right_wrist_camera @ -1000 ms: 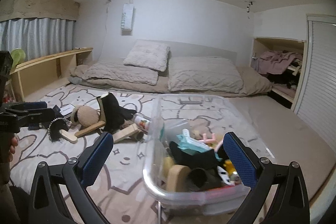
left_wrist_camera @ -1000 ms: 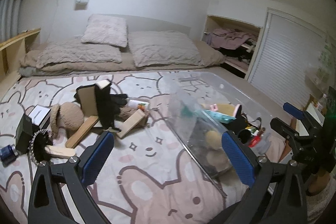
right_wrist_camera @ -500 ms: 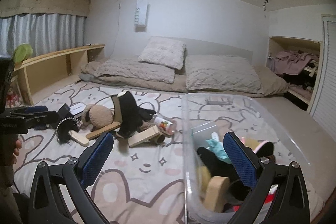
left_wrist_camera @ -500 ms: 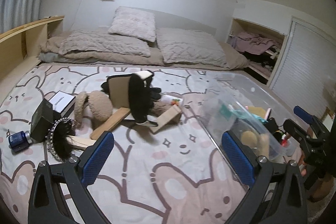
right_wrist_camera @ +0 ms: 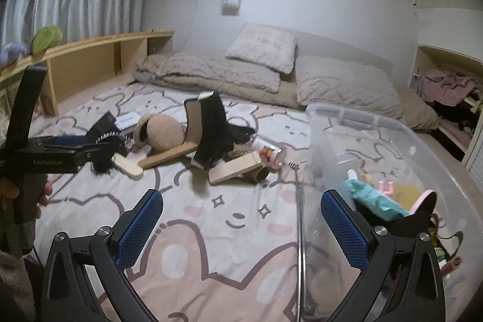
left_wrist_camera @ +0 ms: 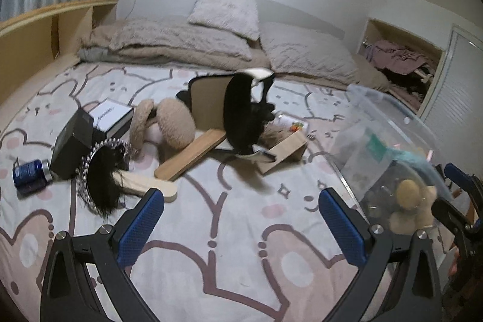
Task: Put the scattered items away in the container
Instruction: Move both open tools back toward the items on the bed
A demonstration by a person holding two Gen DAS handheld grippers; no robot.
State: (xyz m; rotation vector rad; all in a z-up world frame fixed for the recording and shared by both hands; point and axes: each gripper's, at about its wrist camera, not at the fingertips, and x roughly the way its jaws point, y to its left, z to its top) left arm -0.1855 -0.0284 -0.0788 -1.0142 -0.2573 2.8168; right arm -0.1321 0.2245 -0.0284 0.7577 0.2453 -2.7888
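A heap of loose items lies mid-bed: a tan plush toy (left_wrist_camera: pixel 175 122), a black-and-white cloth (left_wrist_camera: pixel 241 116) draped over a board, wooden blocks (left_wrist_camera: pixel 190 153), a round black brush (left_wrist_camera: pixel 102 171), black boxes (left_wrist_camera: pixel 72 144), a blue jar (left_wrist_camera: pixel 30 172) and a small bottle (right_wrist_camera: pixel 270 154). The clear plastic bin (right_wrist_camera: pixel 401 171) stands at the right, with several items inside. My left gripper (left_wrist_camera: pixel 238 219) is open and empty over the blanket, short of the heap. My right gripper (right_wrist_camera: pixel 241 216) is open and empty beside the bin's left wall.
The bunny-print blanket (right_wrist_camera: pixel 211 231) covers the bed. Pillows and a folded duvet (right_wrist_camera: pixel 229 74) lie at the head. A wooden shelf (right_wrist_camera: pixel 90 56) runs along the left, and an alcove with clothes (right_wrist_camera: pixel 446 86) is at the right. A hand (right_wrist_camera: pixel 18 192) holds the left tool.
Both grippers have swung left, away from the bin and toward the heap. The heap now sits nearer the middle of both views. Both stay open.
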